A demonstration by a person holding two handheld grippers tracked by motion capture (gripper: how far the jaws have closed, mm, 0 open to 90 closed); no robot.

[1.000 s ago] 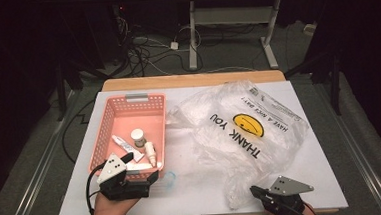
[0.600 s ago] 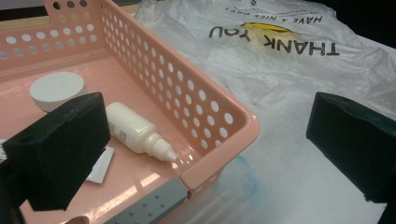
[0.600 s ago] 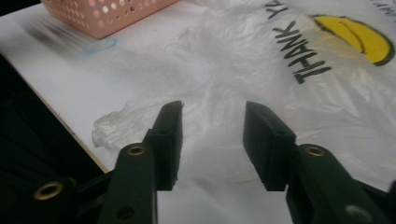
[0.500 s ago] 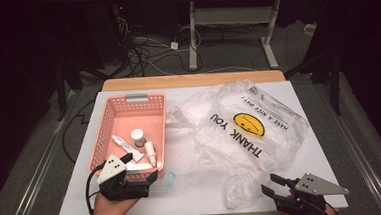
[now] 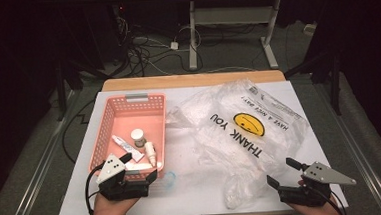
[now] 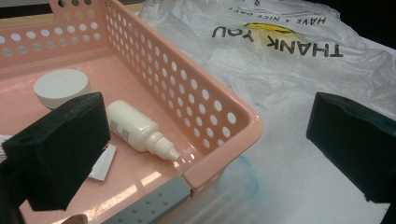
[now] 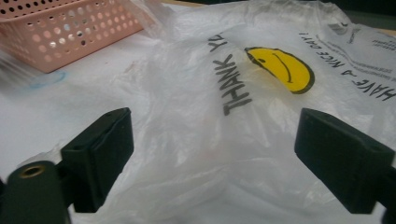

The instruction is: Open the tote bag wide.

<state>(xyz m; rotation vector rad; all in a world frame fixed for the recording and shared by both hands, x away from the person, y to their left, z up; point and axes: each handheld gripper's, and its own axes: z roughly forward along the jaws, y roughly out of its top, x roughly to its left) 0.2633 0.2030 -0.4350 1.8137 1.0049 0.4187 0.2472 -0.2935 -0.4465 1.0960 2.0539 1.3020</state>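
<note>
A pink perforated basket (image 5: 107, 127) stands at the table's left and holds a white jar (image 5: 138, 136), a dropper bottle (image 5: 151, 152) and a small tube (image 5: 125, 145). My left gripper (image 5: 139, 166) is open and straddles the basket's near right corner. One jaw is inside the basket by the dropper bottle (image 6: 140, 130), the other outside it. A crumpled clear plastic bag (image 5: 240, 129), printed THANK YOU with a yellow smiley, lies to the right. My right gripper (image 5: 281, 171) is at the bag's near right edge. Its jaws have just been opening and are wide, with only the bag (image 7: 243, 93) lying below them.
A small clear round thing with a bluish rim (image 5: 169, 179) lies by the basket's near right corner. The white tabletop (image 5: 194, 202) ends just in front of both hands. Beyond the table's far edge are desk legs (image 5: 192, 37) and loose cables (image 5: 144, 45) on the floor.
My right gripper has moved to the right along the near edge and its jaws have gone from nearly shut to wide open. The left gripper and the basket have stayed put.
</note>
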